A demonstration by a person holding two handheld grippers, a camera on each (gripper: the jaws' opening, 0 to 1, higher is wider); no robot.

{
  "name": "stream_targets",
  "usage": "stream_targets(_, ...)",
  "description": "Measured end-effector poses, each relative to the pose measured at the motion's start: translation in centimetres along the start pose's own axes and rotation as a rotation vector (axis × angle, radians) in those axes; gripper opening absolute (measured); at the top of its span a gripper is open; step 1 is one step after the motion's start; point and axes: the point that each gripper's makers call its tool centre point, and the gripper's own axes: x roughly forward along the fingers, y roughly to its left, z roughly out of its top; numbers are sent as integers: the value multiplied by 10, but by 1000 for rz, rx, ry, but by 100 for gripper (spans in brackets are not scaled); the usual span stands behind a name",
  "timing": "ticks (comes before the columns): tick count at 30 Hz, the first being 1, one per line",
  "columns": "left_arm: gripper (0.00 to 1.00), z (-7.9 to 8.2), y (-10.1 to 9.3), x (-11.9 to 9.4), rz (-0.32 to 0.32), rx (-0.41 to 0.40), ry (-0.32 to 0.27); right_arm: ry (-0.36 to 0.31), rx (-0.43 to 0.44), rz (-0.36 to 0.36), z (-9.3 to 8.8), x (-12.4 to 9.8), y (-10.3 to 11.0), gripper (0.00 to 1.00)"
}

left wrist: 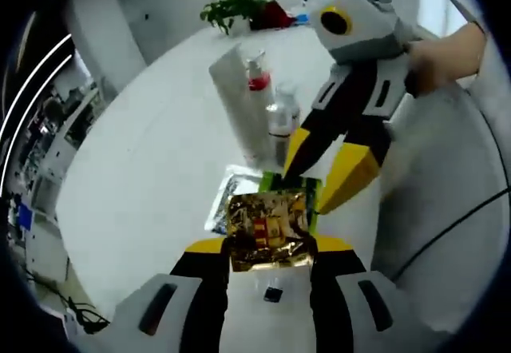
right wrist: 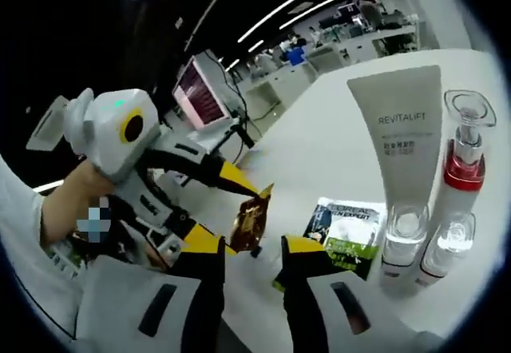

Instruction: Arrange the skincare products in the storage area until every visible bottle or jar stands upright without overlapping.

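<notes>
Up close at the bottom centre of the left gripper view, the left tongs are pinched shut on a crinkly gold foil sachet, held up flat facing the camera and lifted off the bench. Just past it, the right tongs come in from the upper right of the frame, jaws spread apart with nothing in them, tips hanging right above the green-and-white sachet lying flat on the bench; a silver sachet lies just left of that one. In the right gripper view the green sachet sits dead ahead, just right of the tips, long axis pointing away toward upper right, so the right tongs look like the nearer pair for grabbing it. Further back there's a tall white tube standing on its cap, a red-collared pump bottle and two small clear bottles in front, all upright and close together. Count: three sachets, one tube, one pump bottle, two small bottles. Way back at the top there's a potted plant.
</notes>
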Motion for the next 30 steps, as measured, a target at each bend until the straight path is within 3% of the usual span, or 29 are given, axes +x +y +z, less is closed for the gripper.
stream_targets(5, 43, 6, -10, -3, 0, 38, 6, -8, 100, 34, 4, -2, 0, 22)
stream_targets(9, 43, 14, -18, -6, -10, 49, -15, 17, 118, 54, -4, -4, 3, 21)
stream_targets(13, 43, 19, -25, -7, -21, 66, -10, 15, 150, 76, -7, -7, 5, 9)
stream_targets(18, 43, 20, -28, -6, -34, 49, -16, -9, 196, 128, -6, -13, 16, 1)
stream_targets(23, 54, 27, -31, -12, -44, -39, -78, -43, 212, 123, -6, -23, 16, 1)
stream_targets(25, 61, 34, -33, -21, -27, -119, -144, -85, 230, 117, -2, -33, 14, 1)
stream_targets(27, 60, 33, -33, -26, -25, -181, -186, -104, 246, 113, 0, -40, 12, 1)
stream_targets(30, 59, 34, -33, -36, -9, -352, -274, -146, 275, 118, 3, -49, 12, 1)
